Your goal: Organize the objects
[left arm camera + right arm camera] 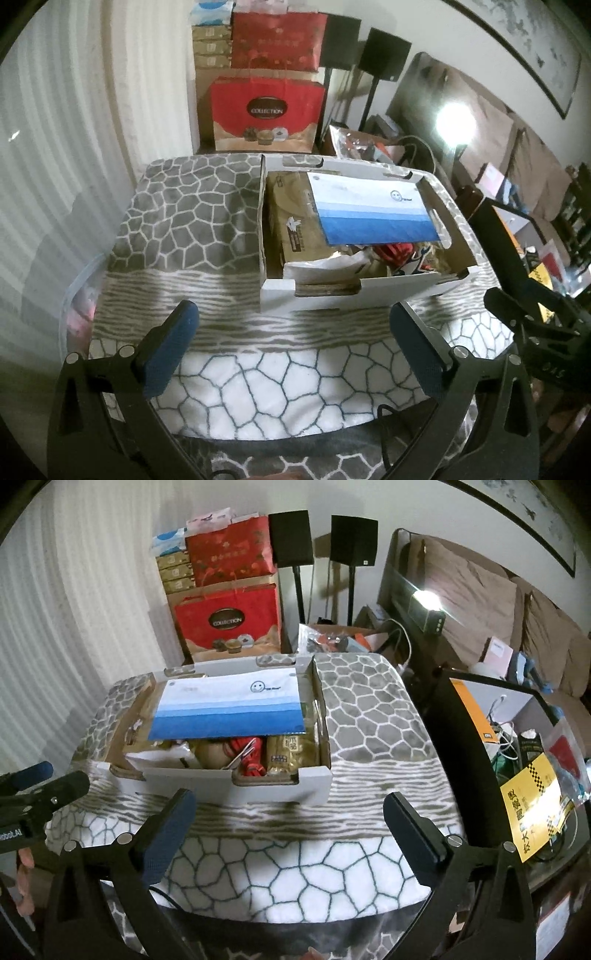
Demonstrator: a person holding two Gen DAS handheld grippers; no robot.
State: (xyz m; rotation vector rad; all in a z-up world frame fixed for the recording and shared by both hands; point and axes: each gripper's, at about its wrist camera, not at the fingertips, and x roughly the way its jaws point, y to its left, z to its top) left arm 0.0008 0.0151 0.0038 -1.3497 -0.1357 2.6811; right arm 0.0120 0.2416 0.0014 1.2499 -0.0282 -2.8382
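Note:
A white cardboard box stands on a table covered with a grey and white stone-pattern cloth. Inside, a blue and white flat packet lies on top of brown packs, a red item and gold snack packs. My left gripper hovers open just short of the box's near wall, nothing between its blue pads. My right gripper is open too, empty, in front of the same wall. The right gripper's body shows at the left wrist view's right edge.
Red gift bags and stacked boxes stand behind the table, with two black speakers on stands. A sofa and a cluttered low table lie to the right. White curtains hang on the left.

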